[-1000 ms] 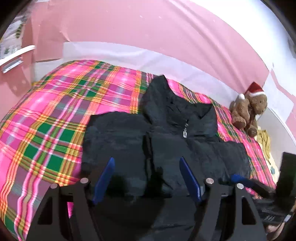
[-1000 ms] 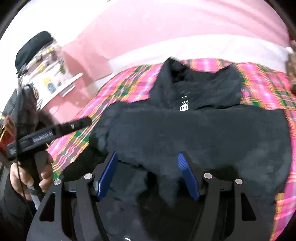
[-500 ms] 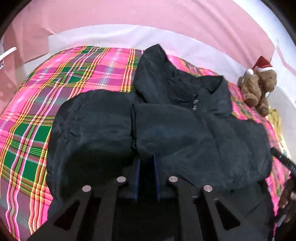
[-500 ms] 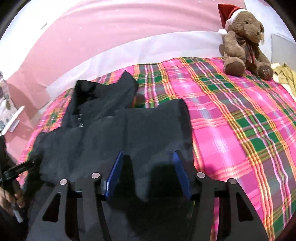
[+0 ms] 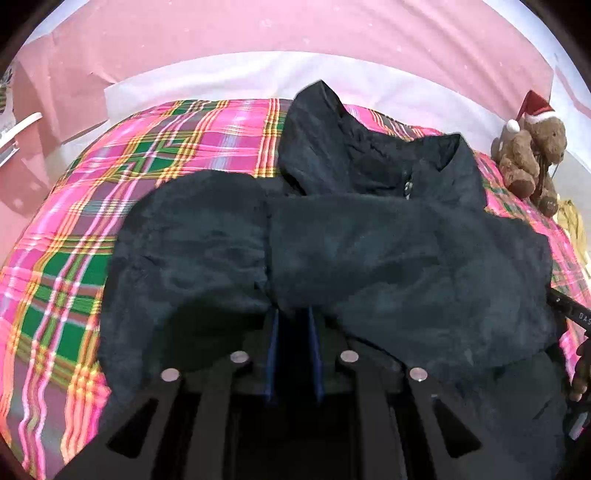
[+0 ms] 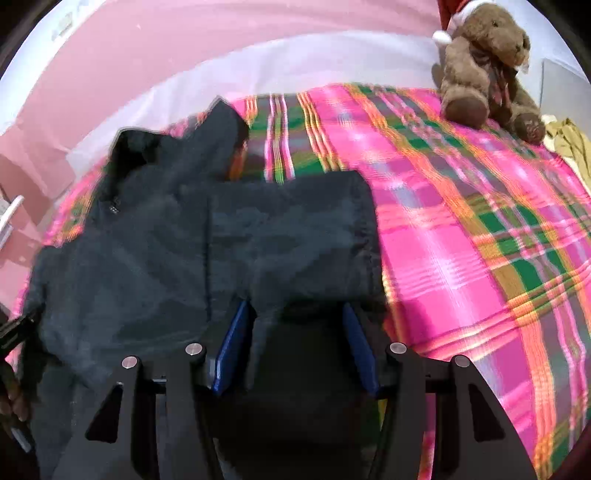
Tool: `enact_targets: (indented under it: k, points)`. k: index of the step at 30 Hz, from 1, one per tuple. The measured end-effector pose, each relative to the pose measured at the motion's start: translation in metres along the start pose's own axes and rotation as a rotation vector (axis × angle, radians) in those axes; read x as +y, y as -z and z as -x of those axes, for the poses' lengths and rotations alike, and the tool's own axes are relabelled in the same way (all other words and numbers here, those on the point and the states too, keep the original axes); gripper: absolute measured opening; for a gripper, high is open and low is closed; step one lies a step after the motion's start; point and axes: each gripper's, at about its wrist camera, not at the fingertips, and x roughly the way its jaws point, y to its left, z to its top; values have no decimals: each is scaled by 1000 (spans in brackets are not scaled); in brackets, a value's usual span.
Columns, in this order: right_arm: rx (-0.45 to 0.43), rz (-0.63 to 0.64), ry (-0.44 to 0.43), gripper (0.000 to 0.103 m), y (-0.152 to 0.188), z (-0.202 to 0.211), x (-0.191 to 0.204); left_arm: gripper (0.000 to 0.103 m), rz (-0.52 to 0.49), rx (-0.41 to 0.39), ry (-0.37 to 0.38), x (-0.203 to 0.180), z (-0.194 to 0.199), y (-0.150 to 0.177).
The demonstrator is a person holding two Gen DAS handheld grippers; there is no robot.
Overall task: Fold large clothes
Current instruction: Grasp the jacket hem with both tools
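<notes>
A black padded jacket [image 5: 388, 251] lies spread on the pink plaid bed cover [image 5: 166, 147], collar toward the far wall. My left gripper [image 5: 293, 314] is at the jacket's near edge, left of centre. Its blue pads stand close together with dark cloth pinched between them, and the jaws are opening slightly. In the right wrist view the jacket [image 6: 147, 240] fills the left half. My right gripper [image 6: 295, 310] sits at its near right corner, jaws fairly wide, with a thick fold of the hem filling the gap between the pads.
A brown teddy bear [image 6: 484, 66] in a red hat sits at the bed's far right corner, beside a yellowish cloth [image 6: 569, 144]. Bare plaid cover [image 6: 480, 221] stretches right of the jacket. A pink wall [image 5: 295, 29] runs behind the bed.
Both grippers came down onto the jacket's near edge. The left jaws went from wide open to nearly together on cloth. The right jaws narrowed, and its view swung right.
</notes>
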Motion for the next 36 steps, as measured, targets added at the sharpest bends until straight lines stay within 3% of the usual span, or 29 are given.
enact_targets:
  k: [2,3,6,7,9,12,16,22,26,29,32,34,36]
  points:
    - [-51,22,4,54,-11,17,2,22,9,-26,11,5,17,-5]
    - [-61,29,6,54,-16,18,3,28,8,-57,10,7,28,-9]
    - [-47,49,27,54,-33,3,8,48,22,-132,42,3,47,-28]
    - [-31,49,35,54,-37,-6,8,49,14,-144,55,-3,46,-35]
    - [26,34,50,54,-40,-29,6,49,-25,-127,68,-17,29,-46]
    - [66,50,86,54,-39,-51,5,49,-72,2,43,-29,-26,-49]
    - [73,53,91,54,-28,-71,1,50,-88,-20,52,-28,-56,-35]
    - [56,35,129,54,-32,-59,3,50,-78,-38,50,-31,-59,-35]
    - [-13,29,93,54,-30,-5,7,49,-48,-43,55,-27,-26,-40]
    - [-35,46,43,54,-9,29,12,49,-52,-86,94,-23,9,-34]
    - [10,83,31,54,10,20,21,49,-95,-108,103,-24,21,-17]
    - [74,105,51,54,20,-3,24,49,-113,-42,62,-22,0,-7]
    - [89,121,71,54,27,-20,24,50,-66,3,79,-13,-21,-1]
